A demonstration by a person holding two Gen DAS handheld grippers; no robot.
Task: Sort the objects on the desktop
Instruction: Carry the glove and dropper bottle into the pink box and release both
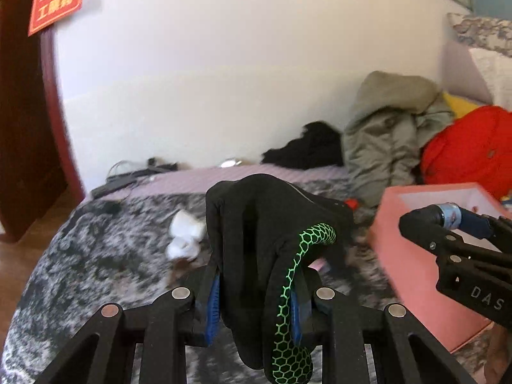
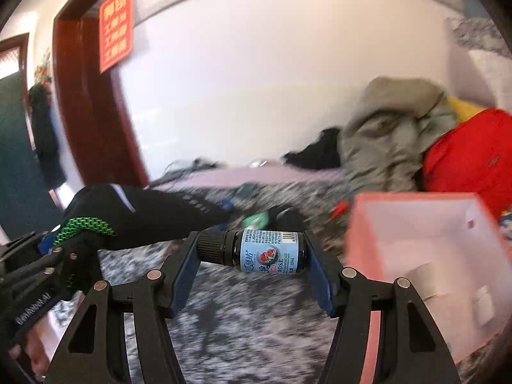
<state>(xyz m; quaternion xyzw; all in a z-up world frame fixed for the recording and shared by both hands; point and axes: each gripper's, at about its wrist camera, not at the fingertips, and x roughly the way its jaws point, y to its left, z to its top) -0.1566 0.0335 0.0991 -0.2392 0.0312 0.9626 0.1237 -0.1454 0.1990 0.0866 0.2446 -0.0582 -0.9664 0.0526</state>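
My left gripper (image 1: 256,304) is shut on a black glove (image 1: 256,240) with a green honeycomb strip, held above the grey mottled blanket (image 1: 96,262). It also shows in the right wrist view (image 2: 144,214). My right gripper (image 2: 252,256) is shut on a small dark bottle (image 2: 265,251) with a blue rose label, held sideways just left of a pink box (image 2: 432,249). In the left wrist view the bottle (image 1: 451,216) hangs over the pink box (image 1: 406,256).
White crumpled tissue (image 1: 185,233) lies on the blanket. A grey-green coat (image 1: 390,140), a red garment (image 1: 470,150) and black cloth (image 1: 310,147) pile up at the back by the white wall. Cables (image 1: 128,176) lie at the far left edge. A door (image 2: 83,102) stands left.
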